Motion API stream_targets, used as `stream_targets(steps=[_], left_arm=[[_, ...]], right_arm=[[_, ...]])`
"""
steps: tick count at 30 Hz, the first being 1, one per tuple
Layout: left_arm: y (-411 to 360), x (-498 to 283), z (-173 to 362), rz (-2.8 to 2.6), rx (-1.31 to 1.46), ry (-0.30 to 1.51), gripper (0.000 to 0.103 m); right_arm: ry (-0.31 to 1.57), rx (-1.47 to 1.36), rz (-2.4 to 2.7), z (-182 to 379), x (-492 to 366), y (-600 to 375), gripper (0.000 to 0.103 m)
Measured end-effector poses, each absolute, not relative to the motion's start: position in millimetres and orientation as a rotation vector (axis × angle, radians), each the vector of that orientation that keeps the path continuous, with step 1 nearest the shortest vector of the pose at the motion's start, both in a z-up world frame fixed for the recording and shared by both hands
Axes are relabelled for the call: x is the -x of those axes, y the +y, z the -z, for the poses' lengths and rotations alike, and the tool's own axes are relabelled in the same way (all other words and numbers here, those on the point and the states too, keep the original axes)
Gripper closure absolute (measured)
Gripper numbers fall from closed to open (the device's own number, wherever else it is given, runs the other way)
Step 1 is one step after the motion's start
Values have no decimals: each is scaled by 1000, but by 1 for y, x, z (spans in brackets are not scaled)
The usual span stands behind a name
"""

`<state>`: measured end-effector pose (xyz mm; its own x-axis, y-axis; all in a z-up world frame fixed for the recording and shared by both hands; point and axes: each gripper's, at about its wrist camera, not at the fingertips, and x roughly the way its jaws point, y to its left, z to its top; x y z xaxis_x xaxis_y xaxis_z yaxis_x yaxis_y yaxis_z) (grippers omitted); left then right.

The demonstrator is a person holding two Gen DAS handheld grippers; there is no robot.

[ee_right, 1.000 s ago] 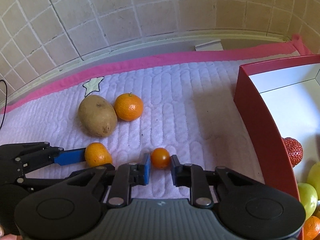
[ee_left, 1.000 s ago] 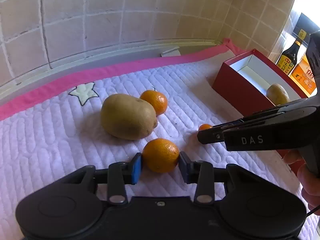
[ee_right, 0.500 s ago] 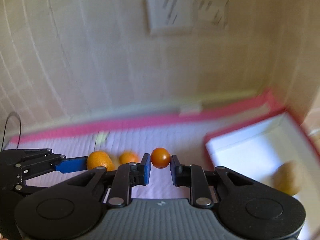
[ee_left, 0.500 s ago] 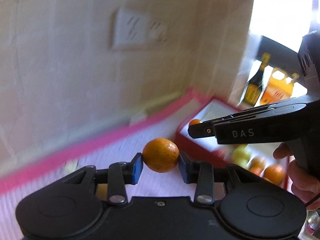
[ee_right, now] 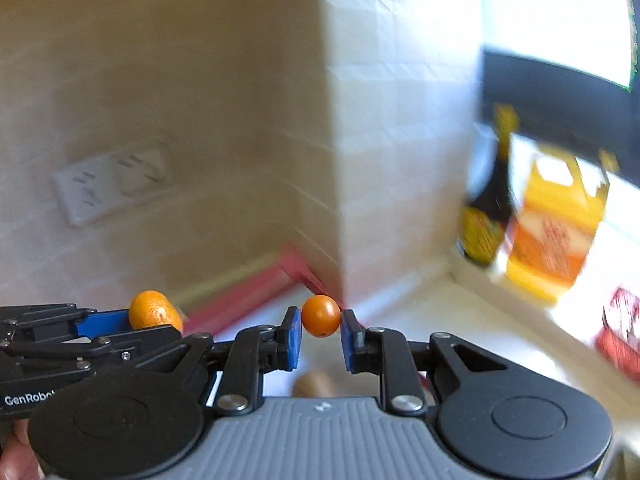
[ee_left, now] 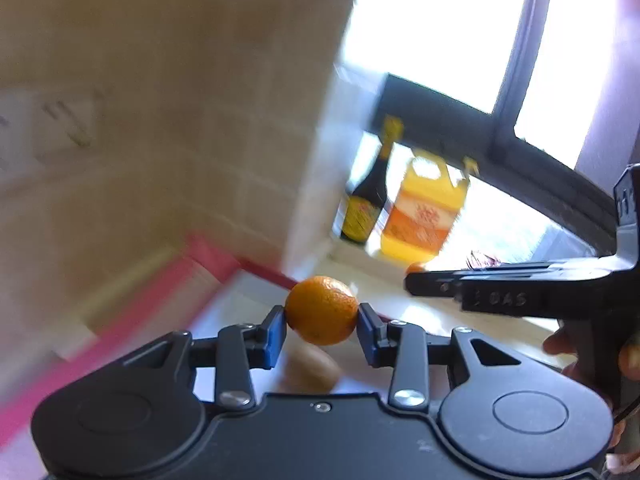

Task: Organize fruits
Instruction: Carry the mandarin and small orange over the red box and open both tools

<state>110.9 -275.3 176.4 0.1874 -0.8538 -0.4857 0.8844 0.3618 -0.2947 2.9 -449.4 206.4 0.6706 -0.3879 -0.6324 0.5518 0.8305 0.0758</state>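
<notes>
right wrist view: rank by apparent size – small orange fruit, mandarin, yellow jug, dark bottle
1. yellow jug
2. dark bottle
3. mandarin, partly hidden behind the left claw, so unsure against the next
4. small orange fruit, nearest the camera

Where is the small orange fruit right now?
The small orange fruit is off the table, pinched by the right gripper; in the right wrist view the mandarin is to its left.

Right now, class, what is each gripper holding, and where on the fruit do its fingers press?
The left gripper clamps a mandarin across its widest middle, one pad on each side. The right gripper pinches a small orange fruit the same way.
</notes>
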Motion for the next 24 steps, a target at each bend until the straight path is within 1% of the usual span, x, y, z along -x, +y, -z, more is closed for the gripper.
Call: stream_targets(steps=[7,11,15,16,17,18,19,20,24], left_arm=[[-330,-90,-116,1318,-140,788,58],[-342,-83,-100,1334,-182,821,57],[-348,-83,-97,1322,-198,828,57],[-348,-83,-97,1314,-196,828,51],[-349,-84,-98,1306,-188,829,33],[-346,-86,-101,1304,-171,833,25],[-340,-87,-104,1304,-152,829,24],[-334,-88,-109,1298,-140,821,24],[-293,-97,-144,1247,-107,729,24]], right_arm=[[800,-430,613,-141,13,-483,80],[828,-469,618,-130,21,-485,80],[830,-472,623,-129,21,-485,79],[829,-477,627,-129,21,-485,79],[828,-485,637,-130,20,-487,76],[824,-495,650,-131,21,-488,67],[814,-496,657,-134,22,-487,65],[800,-483,659,-139,22,-485,66],[729,-437,634,-171,24,-472,66]])
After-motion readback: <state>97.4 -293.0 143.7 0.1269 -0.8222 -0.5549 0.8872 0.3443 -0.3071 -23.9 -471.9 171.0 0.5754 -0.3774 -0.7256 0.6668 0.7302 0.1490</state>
